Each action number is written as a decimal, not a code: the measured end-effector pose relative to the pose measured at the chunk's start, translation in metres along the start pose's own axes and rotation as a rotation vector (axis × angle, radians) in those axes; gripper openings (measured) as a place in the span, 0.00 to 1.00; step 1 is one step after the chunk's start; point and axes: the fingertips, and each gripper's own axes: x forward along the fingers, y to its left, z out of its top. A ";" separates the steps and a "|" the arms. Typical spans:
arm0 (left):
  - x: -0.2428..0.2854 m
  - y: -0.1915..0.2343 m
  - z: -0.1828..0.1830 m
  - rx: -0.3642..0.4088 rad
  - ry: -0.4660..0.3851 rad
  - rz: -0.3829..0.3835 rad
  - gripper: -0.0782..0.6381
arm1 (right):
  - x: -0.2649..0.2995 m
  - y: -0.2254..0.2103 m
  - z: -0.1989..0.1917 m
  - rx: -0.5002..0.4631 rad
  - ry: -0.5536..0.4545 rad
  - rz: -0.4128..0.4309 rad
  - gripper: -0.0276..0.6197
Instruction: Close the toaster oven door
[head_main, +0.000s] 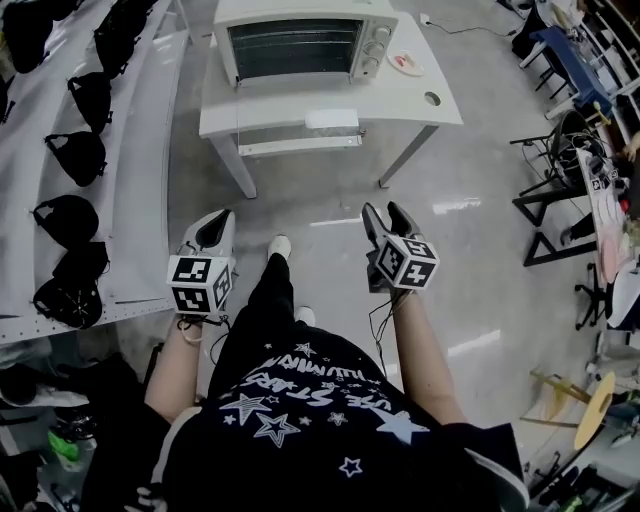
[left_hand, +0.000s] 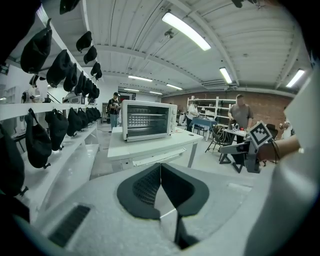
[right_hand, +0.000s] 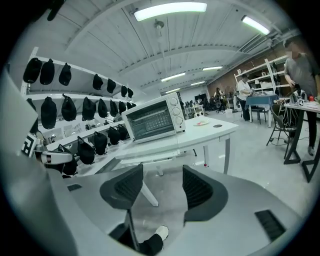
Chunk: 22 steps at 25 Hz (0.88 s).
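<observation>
Head view: toaster oven (head_main: 295, 45) on a white table (head_main: 400, 100), its door (head_main: 330, 120) dropped open. Left gripper (head_main: 214, 228) and right gripper (head_main: 388, 214) are well short of it, seemingly approaching.
Left gripper view: jaws together, empty.
Right gripper view: jaws apart, empty, likely readied for the door.

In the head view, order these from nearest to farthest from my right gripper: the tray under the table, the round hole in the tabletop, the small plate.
1. Tray, under the table's front edge.
2. Round hole, tabletop's right front.
3. Small plate, farther back, beside the toaster oven.
</observation>
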 end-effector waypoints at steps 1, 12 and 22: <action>0.008 0.007 0.000 -0.003 0.003 0.002 0.14 | 0.009 -0.001 0.003 -0.010 0.001 -0.004 0.41; 0.092 0.074 -0.006 -0.027 0.077 0.032 0.14 | 0.122 -0.019 0.002 -0.039 0.032 -0.068 0.36; 0.136 0.107 -0.035 -0.057 0.177 0.043 0.14 | 0.205 -0.035 -0.017 -0.045 0.040 -0.075 0.32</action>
